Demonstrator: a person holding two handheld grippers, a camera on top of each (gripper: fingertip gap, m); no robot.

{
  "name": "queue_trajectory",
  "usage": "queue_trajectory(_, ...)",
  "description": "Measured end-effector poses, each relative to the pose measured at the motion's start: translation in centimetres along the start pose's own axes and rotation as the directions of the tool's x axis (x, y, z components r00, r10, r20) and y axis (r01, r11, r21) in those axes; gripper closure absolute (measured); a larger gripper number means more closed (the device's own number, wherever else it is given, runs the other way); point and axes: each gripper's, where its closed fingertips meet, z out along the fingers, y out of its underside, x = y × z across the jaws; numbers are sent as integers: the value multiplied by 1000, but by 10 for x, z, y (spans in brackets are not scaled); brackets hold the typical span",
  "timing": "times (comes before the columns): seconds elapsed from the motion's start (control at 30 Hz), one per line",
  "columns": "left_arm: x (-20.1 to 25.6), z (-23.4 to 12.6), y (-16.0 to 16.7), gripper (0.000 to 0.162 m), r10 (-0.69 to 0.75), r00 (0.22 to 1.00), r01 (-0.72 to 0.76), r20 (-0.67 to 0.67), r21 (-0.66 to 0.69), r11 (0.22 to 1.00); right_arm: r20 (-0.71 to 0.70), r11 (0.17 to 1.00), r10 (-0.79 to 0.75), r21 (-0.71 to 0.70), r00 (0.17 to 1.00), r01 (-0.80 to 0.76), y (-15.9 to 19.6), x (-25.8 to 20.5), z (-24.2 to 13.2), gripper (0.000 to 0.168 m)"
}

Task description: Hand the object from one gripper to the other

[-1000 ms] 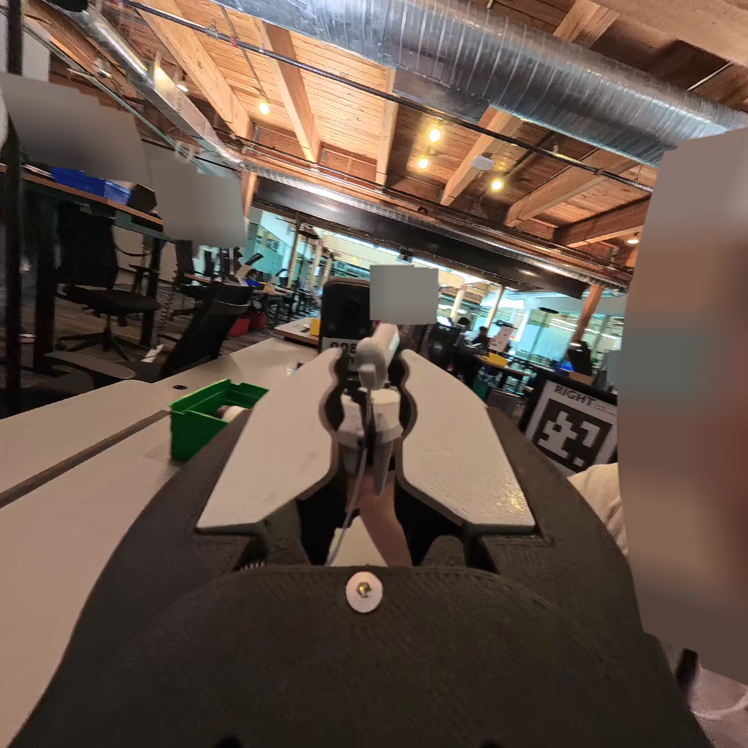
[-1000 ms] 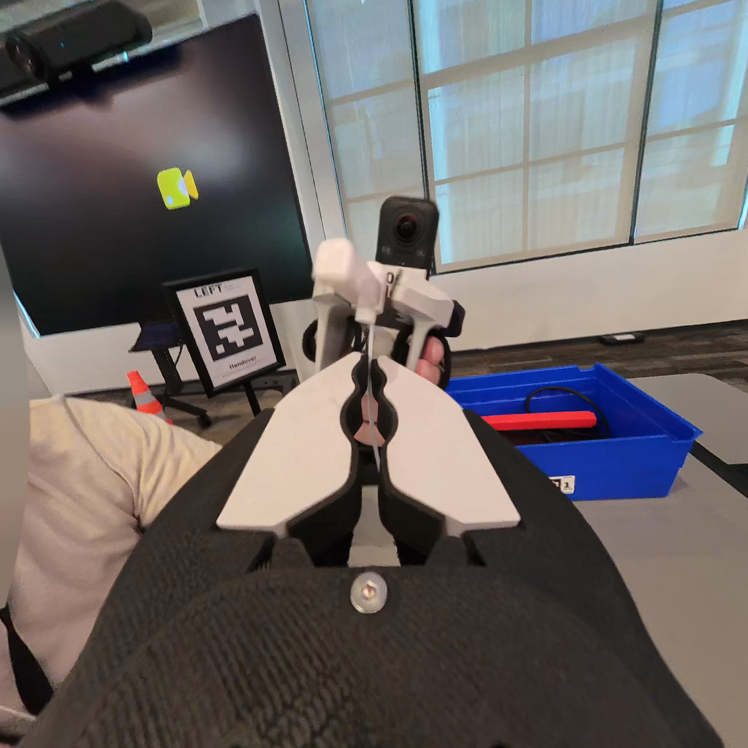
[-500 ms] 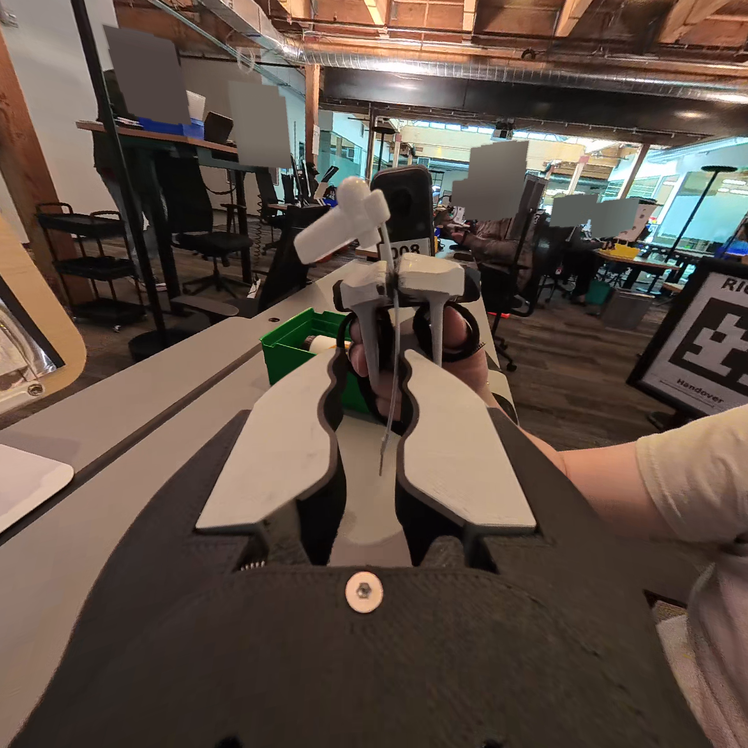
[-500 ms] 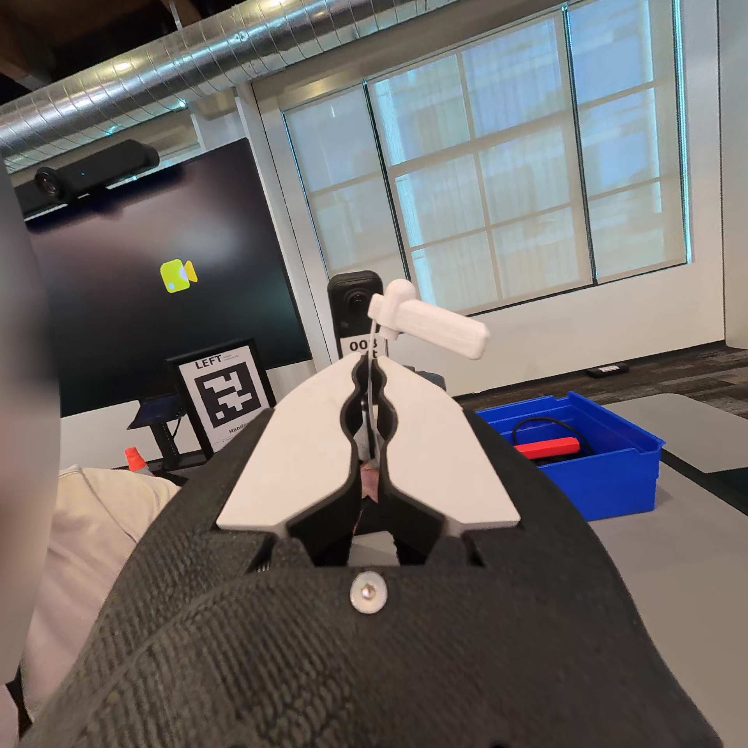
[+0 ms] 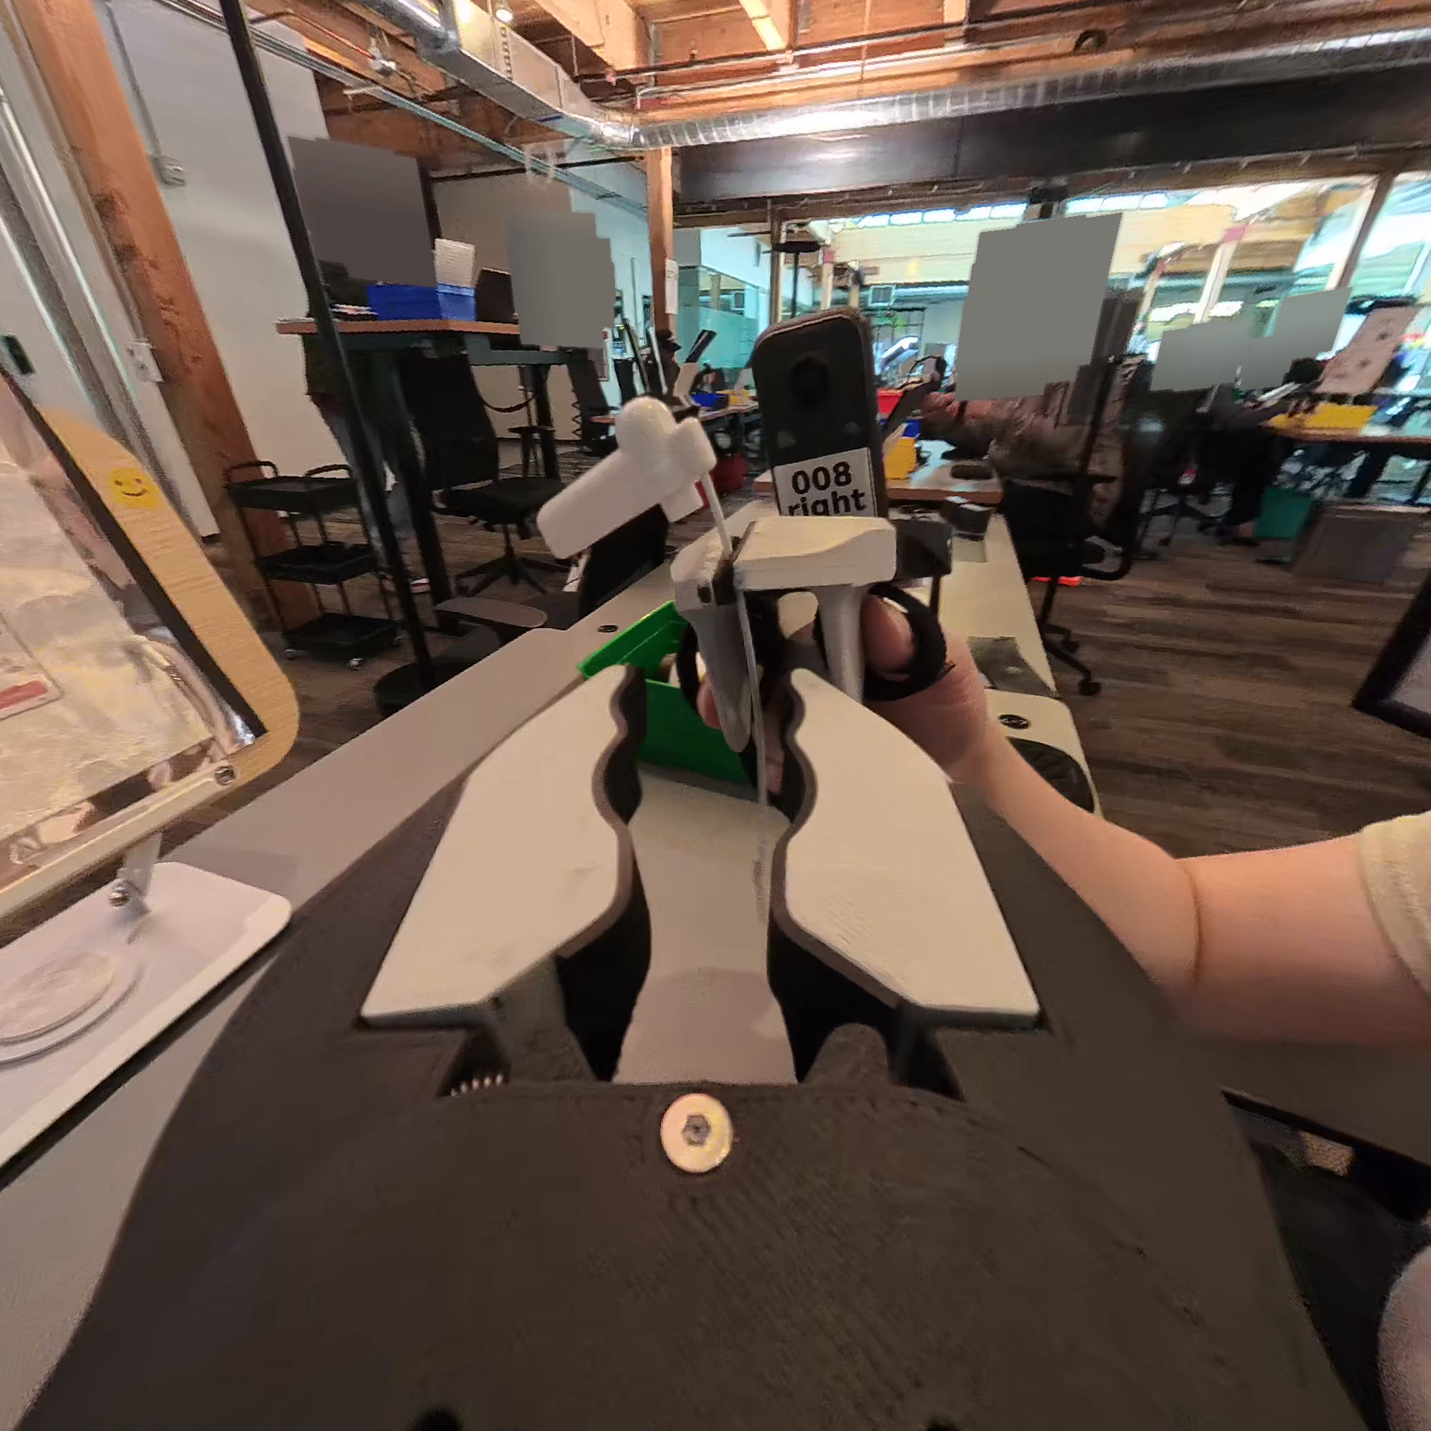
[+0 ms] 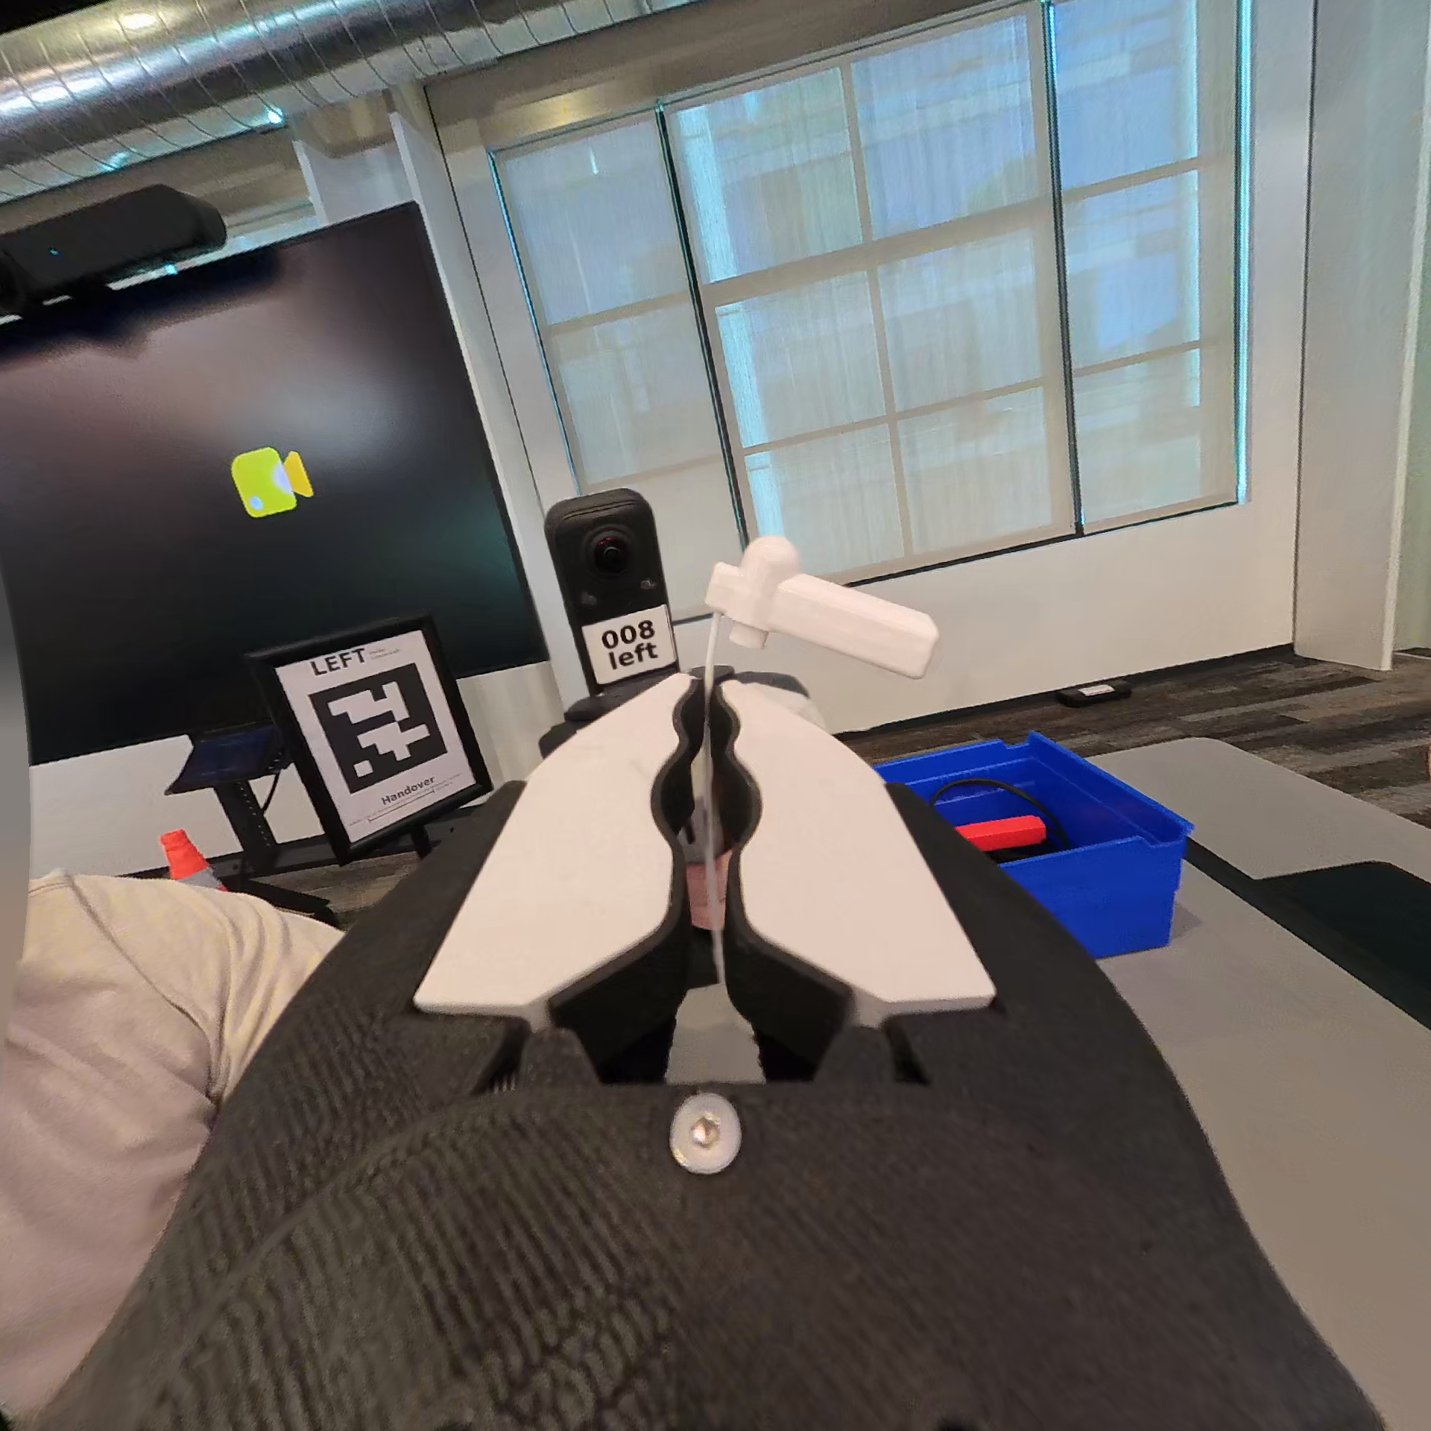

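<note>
- Left wrist view: the left claw fills the lower half, its two white fingers spread apart with bare grey worktop visible in the gap — it is open and holds nothing.
- Just ahead of its tips, the right claw points back toward the camera, held by a person's hand in a black finger loop, with a black camera mounted above it.
- The right claw's tips are pressed together on the thin white cord of a white security tag. The tag's blocky body sticks up and to the left above those tips, while the cord hangs down into the left claw's gap, close to its right finger; whether it touches is unclear.
- A green bin sits on the worktop behind the left claw's tips, partly hidden.
- Right wrist view: the right claw is closed on the cord, which runs down the seam between its fingers.
- The security tag stands above and slightly right of the tips, tilted down to the right.
- Beyond the tips, the left claw's black camera faces back.
- A blue bin rests on the worktop to the right — a red object and a black cable lie inside it.
</note>
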Motion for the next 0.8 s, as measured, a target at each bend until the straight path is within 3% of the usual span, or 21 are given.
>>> queue_trajectory(0.03, 2, 0, 1, 135, 21, 1000, -21, 0, -6, 1000, 6, 1000, 1, 5, 1000, -1, -1, -1, 0, 166)
queue_trajectory(0.07, 6, 0, 0, 156, 37, 999, -37, -18, -5, 999, 4, 1000, -2, 11, 1000, 2, -1, -1, 0, 166)
queue_trajectory(0.1, 8, 0, -1, 161, 39, 999, -39, -28, 5, 999, 4, 1000, -6, 16, 1000, 6, -2, -1, 0, 166)
queue_trajectory(0.33, 10, 1, -3, 161, -57, 995, 59, -82, 18, 998, -27, 997, -74, 0, 997, 74, -4, -2, -2, 165)
queue_trajectory(0.43, 3, -7, -17, 162, -138, 985, 149, -102, 110, 983, -75, 986, -165, -39, 983, 162, -3, -1, -2, 141)
queue_trajectory(0.63, -18, -32, -40, 161, -286, 946, 317, -151, 260, 912, -86, 976, -184, -136, 979, 172, 15, 5, 3, 141)
queue_trajectory(0.8, -23, -34, -37, 161, -408, 886, 453, -221, 220, 864, -37, 949, -216, -243, 976, 200, 41, 9, 12, 141)
